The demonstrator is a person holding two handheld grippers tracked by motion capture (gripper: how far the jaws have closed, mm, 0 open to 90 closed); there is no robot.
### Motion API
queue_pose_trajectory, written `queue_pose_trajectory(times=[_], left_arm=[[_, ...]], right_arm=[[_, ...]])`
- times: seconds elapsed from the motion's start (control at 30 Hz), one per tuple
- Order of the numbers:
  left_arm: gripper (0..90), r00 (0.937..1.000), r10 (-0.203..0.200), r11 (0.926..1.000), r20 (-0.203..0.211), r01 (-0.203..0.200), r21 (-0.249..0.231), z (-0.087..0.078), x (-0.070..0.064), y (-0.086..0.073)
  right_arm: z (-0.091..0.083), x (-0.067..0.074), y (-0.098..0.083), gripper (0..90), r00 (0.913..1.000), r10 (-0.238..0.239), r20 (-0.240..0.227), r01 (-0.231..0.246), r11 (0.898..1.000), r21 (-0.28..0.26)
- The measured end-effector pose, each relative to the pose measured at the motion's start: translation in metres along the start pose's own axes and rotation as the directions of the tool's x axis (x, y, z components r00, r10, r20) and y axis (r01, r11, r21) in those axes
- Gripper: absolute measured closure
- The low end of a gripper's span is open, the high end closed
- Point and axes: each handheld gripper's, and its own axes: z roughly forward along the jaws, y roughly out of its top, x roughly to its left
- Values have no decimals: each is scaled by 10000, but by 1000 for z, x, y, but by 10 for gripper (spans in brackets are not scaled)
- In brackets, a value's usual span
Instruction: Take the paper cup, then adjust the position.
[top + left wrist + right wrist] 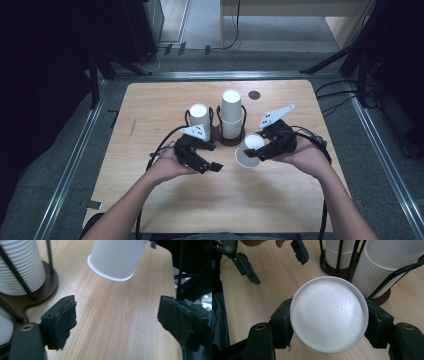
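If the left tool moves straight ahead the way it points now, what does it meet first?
Probably the white paper cup held by the right tool. It hangs ahead of the open left tool, slightly above the wooden table, though depth is unclear.

white cup (115,258) beyond parted jaws

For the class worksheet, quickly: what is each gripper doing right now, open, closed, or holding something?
Left gripper: open, nothing between its jaws.
Right gripper: shut on a white paper cup.
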Motion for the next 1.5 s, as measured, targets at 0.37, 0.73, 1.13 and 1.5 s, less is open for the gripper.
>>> queue_pose_trajectory(times=[0.37,0.73,1.13,1.5], left_arm=[[154,9988,31,9995,-480,-15,328,-3,5,-11],[156,9963,-332,9991,-796,351,227,-9,17,-23],[108,9966,-293,9989,-771,321,353,-5,18,-24],[88,9980,-43,9986,-631,76,529,8,16,-21]], right_arm=[[29,5,-16,339,9979,-339,-556,333,9994,-129],[48,3,-19,339,9946,-248,-1007,208,9990,-404],[68,10,-8,339,9863,-562,-1549,488,9975,-508],[70,10,1,340,9793,-544,-1950,373,9952,-903]])
